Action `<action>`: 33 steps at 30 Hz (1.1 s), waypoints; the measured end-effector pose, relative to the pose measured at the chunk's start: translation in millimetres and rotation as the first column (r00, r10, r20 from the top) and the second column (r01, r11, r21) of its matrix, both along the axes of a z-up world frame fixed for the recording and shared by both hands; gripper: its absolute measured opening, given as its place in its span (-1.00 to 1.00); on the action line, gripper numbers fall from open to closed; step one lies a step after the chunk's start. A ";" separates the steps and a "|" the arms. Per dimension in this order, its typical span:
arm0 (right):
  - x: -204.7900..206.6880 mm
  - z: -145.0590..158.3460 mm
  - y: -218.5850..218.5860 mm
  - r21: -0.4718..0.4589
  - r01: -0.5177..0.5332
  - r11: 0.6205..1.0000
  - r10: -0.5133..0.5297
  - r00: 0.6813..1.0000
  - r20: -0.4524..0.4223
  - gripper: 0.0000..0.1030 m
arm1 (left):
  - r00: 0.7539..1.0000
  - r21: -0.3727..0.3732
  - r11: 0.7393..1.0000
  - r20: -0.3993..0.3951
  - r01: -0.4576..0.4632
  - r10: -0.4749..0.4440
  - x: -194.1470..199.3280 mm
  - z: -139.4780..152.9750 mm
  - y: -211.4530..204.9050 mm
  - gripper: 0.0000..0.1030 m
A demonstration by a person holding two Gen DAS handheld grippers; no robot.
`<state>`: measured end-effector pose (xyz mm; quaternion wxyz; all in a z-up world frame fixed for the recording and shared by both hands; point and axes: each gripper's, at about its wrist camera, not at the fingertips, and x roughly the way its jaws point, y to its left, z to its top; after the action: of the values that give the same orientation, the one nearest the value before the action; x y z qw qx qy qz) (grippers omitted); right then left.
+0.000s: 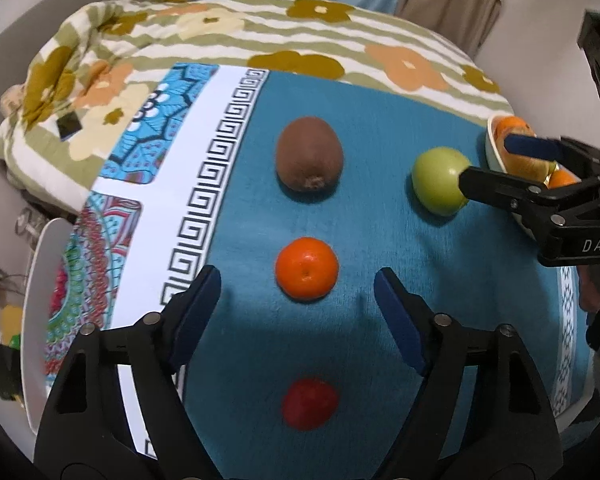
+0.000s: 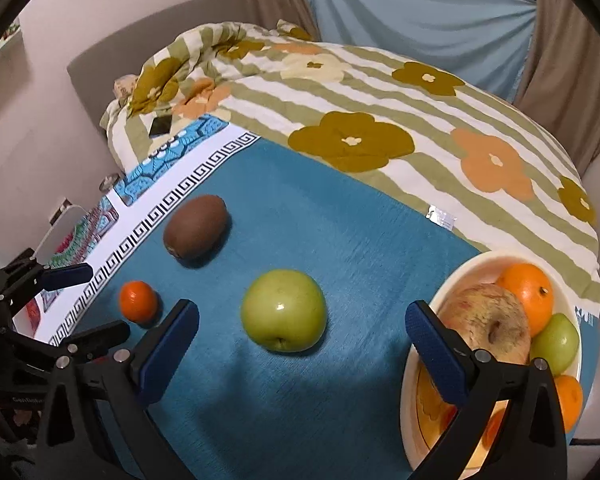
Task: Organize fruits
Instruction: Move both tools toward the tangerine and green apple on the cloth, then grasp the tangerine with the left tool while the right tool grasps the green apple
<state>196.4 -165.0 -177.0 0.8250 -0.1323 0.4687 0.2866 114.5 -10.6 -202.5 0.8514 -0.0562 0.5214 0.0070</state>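
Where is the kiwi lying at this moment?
In the left wrist view the kiwi lies on the teal cloth, above the small orange and left of the green apple.

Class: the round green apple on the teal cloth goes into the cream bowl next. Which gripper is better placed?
Right. The right gripper hangs open with the round green apple lying just ahead, and the cream bowl beside it.

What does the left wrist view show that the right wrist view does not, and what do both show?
Left wrist only: a red fruit between the open left hand-held gripper fingers.

Right wrist only: the bowl's contents, namely a brownish apple, oranges and a small green apple.

Both: kiwi, mandarin, green apple, teal cloth, floral quilt.
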 end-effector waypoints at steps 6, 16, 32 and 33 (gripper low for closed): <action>4.1 -14.7 7.8 -0.034 -0.027 0.999 0.027 0.999 -0.021 0.78 | 0.999 0.020 0.999 -0.028 0.026 -0.025 10.2 -12.4 -5.4 0.12; 7.9 -23.5 12.2 -0.046 -0.047 0.998 0.044 0.998 -0.046 0.69 | 0.998 0.037 0.998 -0.026 0.057 -0.056 18.0 -16.9 -7.5 -0.19; 9.1 -35.4 17.2 -0.054 -0.065 0.996 0.061 0.995 -0.074 0.21 | 0.998 0.051 0.997 -0.023 0.058 -0.057 14.4 -13.3 -7.5 -0.20; 9.1 -34.6 17.3 -0.046 -0.070 0.996 0.066 0.995 -0.077 0.14 | 0.998 0.052 0.997 -0.021 0.057 -0.056 13.9 -12.7 -7.0 -0.20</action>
<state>205.5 -147.7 -211.6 0.7931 -0.1573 0.5013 0.3080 128.4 -17.6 -215.1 0.8473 -0.0192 0.5308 -0.0027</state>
